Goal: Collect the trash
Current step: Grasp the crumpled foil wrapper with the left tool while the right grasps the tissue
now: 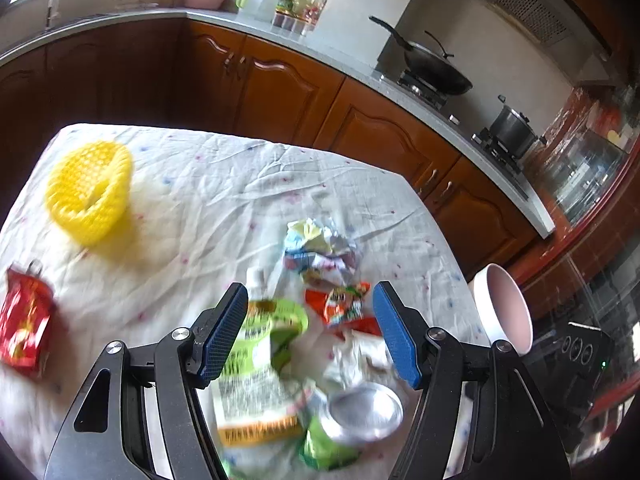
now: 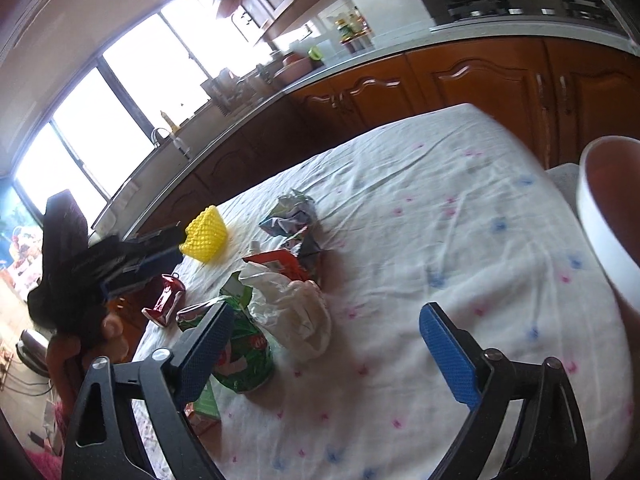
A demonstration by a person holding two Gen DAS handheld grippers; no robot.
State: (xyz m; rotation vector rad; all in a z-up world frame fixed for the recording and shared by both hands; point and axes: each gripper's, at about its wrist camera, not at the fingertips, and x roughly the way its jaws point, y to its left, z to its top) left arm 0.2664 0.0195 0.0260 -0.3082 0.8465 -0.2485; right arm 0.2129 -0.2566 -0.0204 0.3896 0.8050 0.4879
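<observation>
Approach step: left gripper [image 1: 310, 332] spread wide, hovering over the trash pile [image 1: 304, 320] mid-table, right gripper [image 2: 326, 350] also spread and empty beside it; next, descend and pinch one wrapper, then carry it to white bin [image 1: 506, 308].

bench [image 1: 224, 184]: covered by a wrinkled white cloth with pink and blue specks
10 o'clock, left wrist view: yellow mesh basket [image 1: 89, 188]
9 o'clock edge: red snack bag [image 1: 25, 320]
centre: crumpled foil wrapper [image 1: 320, 250], touching an orange-red wrapper [image 1: 344, 306]
6 o'clock: green packet [image 1: 260, 364], white plastic bag [image 2: 292, 308], green can [image 1: 352, 420], heaped together
3 o'clock edge: white bowl [image 1: 506, 308]
</observation>
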